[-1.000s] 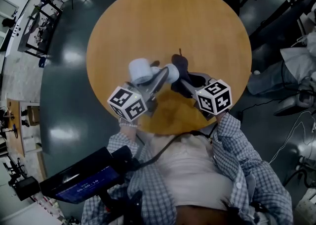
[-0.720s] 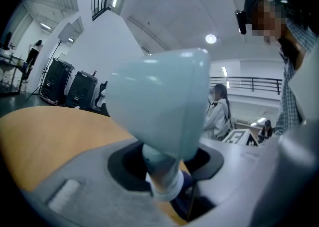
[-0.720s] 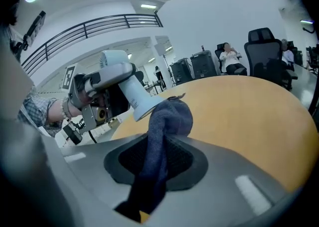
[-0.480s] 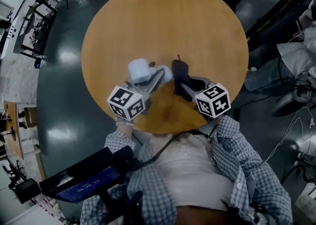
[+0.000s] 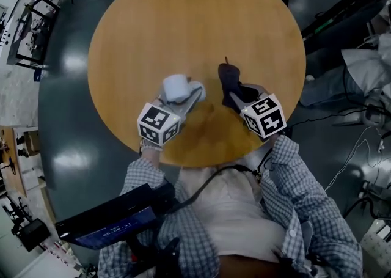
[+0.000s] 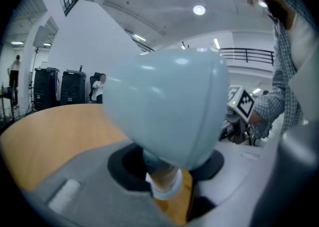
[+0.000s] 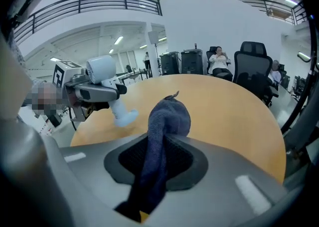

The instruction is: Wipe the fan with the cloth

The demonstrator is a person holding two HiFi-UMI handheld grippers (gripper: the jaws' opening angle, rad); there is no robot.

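The fan (image 5: 176, 87) is a small pale blue-white handheld one with a rounded head and a thin stem. My left gripper (image 5: 183, 101) is shut on its stem just over the round wooden table (image 5: 183, 20). In the left gripper view the fan's head (image 6: 167, 106) fills the middle and its stem (image 6: 162, 176) sits between the pads. My right gripper (image 5: 235, 95) is shut on a dark blue cloth (image 5: 228, 77), to the fan's right. The cloth (image 7: 164, 131) bunches up out of the jaws in the right gripper view, where the fan (image 7: 107, 79) also shows at left.
The table's near edge (image 5: 201, 162) lies just ahead of the person's checked shirt. A dark device with a lit screen (image 5: 104, 222) hangs at the person's left. Office chairs and seated people (image 7: 219, 64) stand beyond the table's far side.
Both grippers have sunk toward the tabletop, the fan and cloth going with them. The right gripper and cloth have also shifted a little to the right.
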